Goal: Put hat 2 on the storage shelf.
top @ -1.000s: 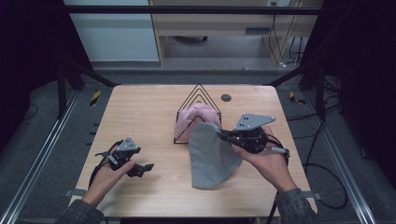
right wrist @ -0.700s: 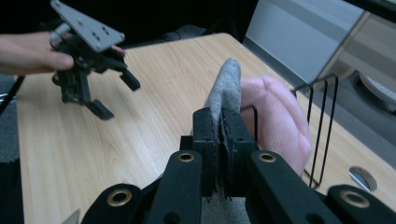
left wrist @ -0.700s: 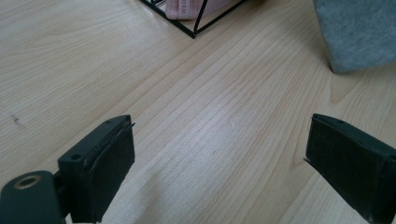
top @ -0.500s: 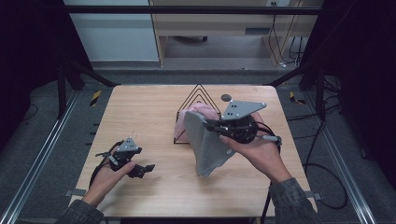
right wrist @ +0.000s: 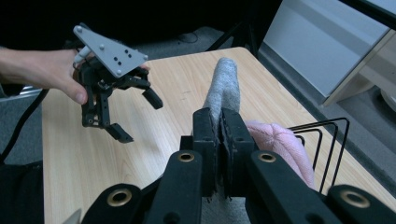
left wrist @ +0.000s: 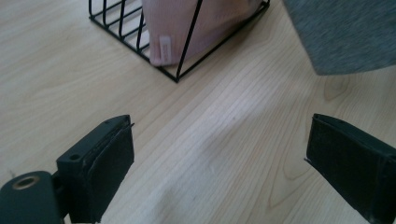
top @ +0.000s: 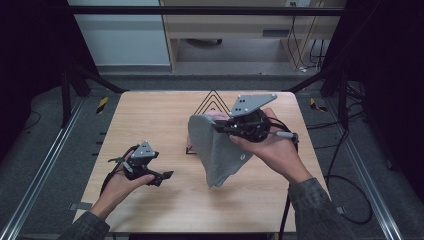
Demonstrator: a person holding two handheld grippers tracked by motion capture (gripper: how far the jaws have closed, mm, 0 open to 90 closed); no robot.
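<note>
A grey cloth [top: 216,150] hangs above the middle of the table, its lower tip just over the wood. My right gripper [top: 220,127] is shut on its upper edge, and in the right gripper view the jaws pinch the grey cloth [right wrist: 223,91]. A pink cloth [top: 218,115] lies in the black wire rack [top: 212,102] behind it, also seen as pink cloth [left wrist: 187,28] in the rack [left wrist: 140,42]. My left gripper [top: 161,177] rests low at the table's left front, open and holding nothing, and it appears as the left gripper [right wrist: 135,114] across the table.
The wooden table [top: 150,120] has bare room at left and front. A dark metal frame and rails [top: 45,165] run along both sides. Cables [top: 345,185] trail off the right edge. A shelf unit stands beyond the far edge.
My right gripper has carried the grey cloth up and toward the rack, so it hangs higher and more upright. The left gripper has stayed put.
</note>
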